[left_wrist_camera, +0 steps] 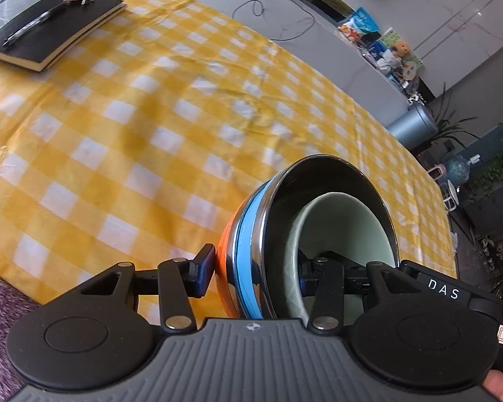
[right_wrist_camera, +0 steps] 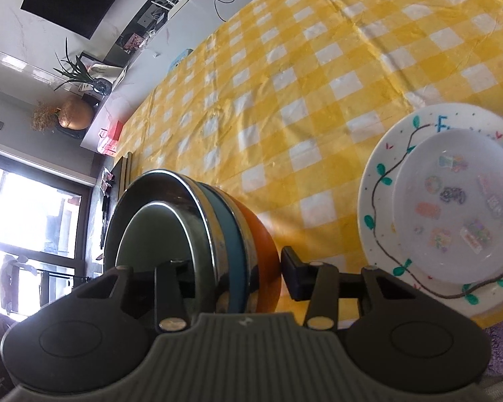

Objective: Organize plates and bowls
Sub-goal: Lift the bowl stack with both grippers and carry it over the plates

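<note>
The left gripper (left_wrist_camera: pixel 256 268) is clamped on a nested stack of bowls (left_wrist_camera: pixel 251 254), one finger pressing the outer wall and the other reaching inside over the rims. The right gripper (right_wrist_camera: pixel 231 268) grasps the same stack (right_wrist_camera: pixel 218 234) from the opposite side in the same way, one finger inside and one against the outside. The stack is tipped on edge between the two grippers, above the tabletop (left_wrist_camera: pixel 117 134), which is covered in a yellow-and-white checked cloth.

The outermost piece is an orange bowl (left_wrist_camera: pixel 223 251), then a blue bowl (left_wrist_camera: pixel 248 251), then a shiny steel bowl (left_wrist_camera: pixel 318 181) with a dark inside, and innermost a pale green bowl (left_wrist_camera: pixel 345 227). In the right wrist view the same order shows: orange (right_wrist_camera: pixel 261 244), blue (right_wrist_camera: pixel 231 251), steel (right_wrist_camera: pixel 157 181), and the pale one (right_wrist_camera: pixel 144 231) within.

To the right of the stack in the right wrist view, two plates lie flat on the cloth: a large white plate (right_wrist_camera: pixel 379 201) painted with a dark vine and green leaves, and on it a smaller white plate (right_wrist_camera: pixel 452 217) bearing small coloured pictures. They are apart from the stack.

At the far corner of the tabletop in the left wrist view lies a black notebook (left_wrist_camera: pixel 53 33) with a pen (left_wrist_camera: pixel 33 26) on its cover
</note>
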`<state>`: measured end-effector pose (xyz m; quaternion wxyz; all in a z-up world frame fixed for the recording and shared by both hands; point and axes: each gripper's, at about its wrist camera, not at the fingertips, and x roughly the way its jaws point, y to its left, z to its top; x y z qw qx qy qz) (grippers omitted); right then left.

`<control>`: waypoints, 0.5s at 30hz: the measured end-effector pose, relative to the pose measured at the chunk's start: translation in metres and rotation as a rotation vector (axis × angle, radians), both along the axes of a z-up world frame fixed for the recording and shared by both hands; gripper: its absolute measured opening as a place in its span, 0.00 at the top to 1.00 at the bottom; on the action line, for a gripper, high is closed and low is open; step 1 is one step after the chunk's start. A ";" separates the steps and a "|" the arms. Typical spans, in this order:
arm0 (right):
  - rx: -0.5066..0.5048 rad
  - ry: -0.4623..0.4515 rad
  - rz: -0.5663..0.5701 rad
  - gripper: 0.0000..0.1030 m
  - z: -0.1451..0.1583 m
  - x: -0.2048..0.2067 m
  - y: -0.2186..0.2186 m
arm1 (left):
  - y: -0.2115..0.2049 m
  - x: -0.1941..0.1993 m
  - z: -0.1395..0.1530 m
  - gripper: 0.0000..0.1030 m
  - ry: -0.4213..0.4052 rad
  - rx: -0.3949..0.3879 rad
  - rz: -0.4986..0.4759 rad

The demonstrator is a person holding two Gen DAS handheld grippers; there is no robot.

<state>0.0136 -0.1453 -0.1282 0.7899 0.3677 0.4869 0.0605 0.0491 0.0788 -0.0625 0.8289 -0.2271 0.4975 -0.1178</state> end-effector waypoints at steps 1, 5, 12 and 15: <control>-0.002 -0.005 -0.006 0.58 0.003 -0.003 -0.005 | -0.006 -0.001 0.003 0.50 -0.005 -0.001 -0.009; -0.004 -0.033 -0.047 0.58 0.016 -0.017 -0.029 | -0.032 -0.003 0.012 0.50 -0.028 -0.009 -0.052; -0.007 -0.073 -0.145 0.58 0.029 -0.044 -0.081 | -0.083 -0.002 0.019 0.50 -0.057 -0.022 -0.138; -0.016 -0.079 -0.178 0.58 0.031 -0.051 -0.101 | -0.103 -0.001 0.016 0.50 -0.062 -0.036 -0.158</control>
